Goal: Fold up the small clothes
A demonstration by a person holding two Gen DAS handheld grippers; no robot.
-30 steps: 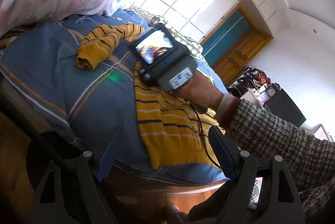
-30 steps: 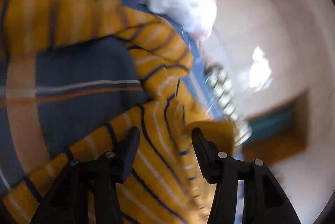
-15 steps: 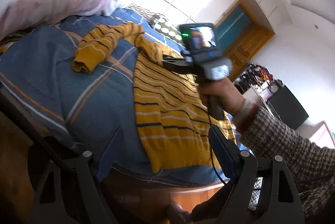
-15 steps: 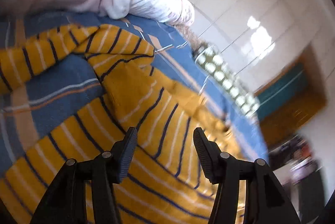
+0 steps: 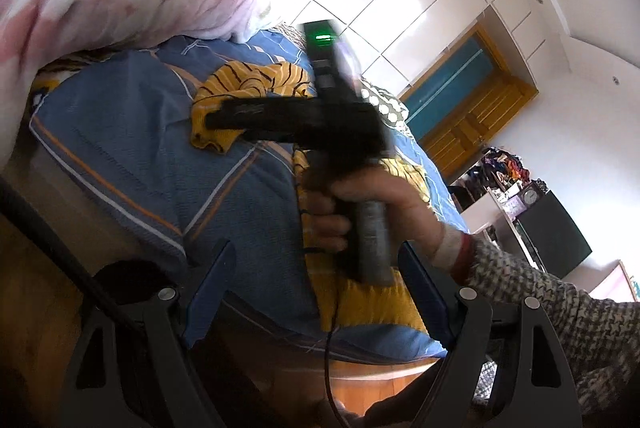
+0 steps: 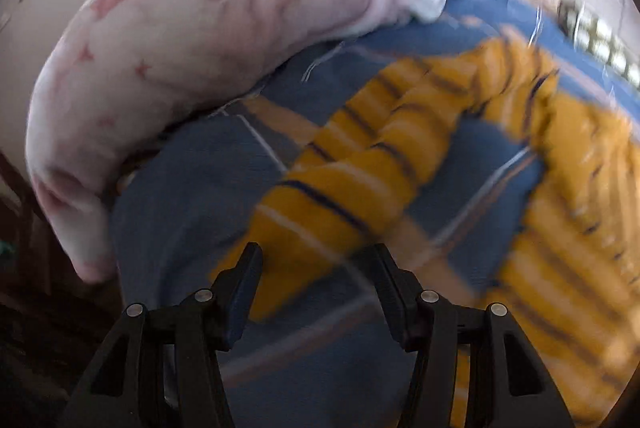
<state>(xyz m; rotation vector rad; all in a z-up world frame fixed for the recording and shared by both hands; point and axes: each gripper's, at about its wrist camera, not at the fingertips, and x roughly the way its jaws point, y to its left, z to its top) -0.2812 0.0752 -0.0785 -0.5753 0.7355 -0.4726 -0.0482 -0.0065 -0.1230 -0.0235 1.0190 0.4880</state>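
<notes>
A mustard-yellow sweater (image 6: 420, 156) with dark and white stripes lies spread out, unfolded, one sleeve (image 6: 332, 196) stretching toward frame centre, body at right.

In my left wrist view, my right gripper (image 5: 224, 118) is smeared by motion, so I cannot tell how its jaws stand there. It and my hand (image 5: 372, 204) cover the middle of the yellow striped sweater (image 5: 360, 300). In the right wrist view the sweater is blurred and cut off at 4 o'clock. The shelf clutter (image 5: 500, 168) at 3 o'clock is too small to tell.
</notes>
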